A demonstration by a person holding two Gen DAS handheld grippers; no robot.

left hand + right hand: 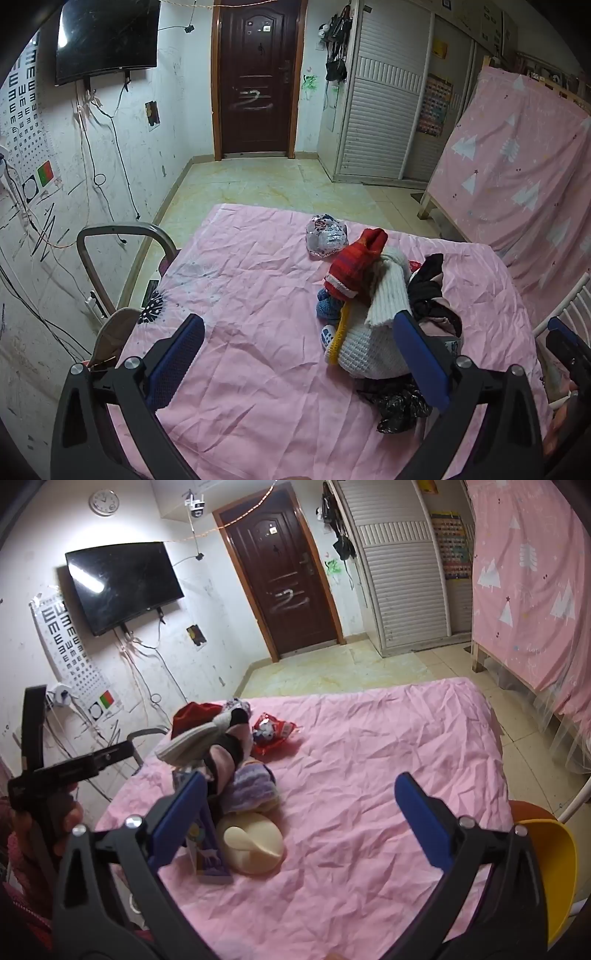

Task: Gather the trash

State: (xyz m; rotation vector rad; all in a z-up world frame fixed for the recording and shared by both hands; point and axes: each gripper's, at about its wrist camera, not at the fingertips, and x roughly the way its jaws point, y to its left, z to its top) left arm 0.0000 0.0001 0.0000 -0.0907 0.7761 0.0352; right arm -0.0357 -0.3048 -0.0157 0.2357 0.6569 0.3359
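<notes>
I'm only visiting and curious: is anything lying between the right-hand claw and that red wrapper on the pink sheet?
Yes. The red wrapper lies at the far side of the clothes pile, which sits between it and the open right gripper. A cream disc and a purple box lie nearer still. The sheet to the right of the pile is bare.

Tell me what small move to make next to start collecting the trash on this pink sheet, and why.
Probably ease the right gripper forward and left toward the red wrapper. Both grippers are open and empty, and that wrapper lies apart on the pink sheet, just beyond the clothes pile, so it looks easiest to pinch without snagging fabric.
</notes>
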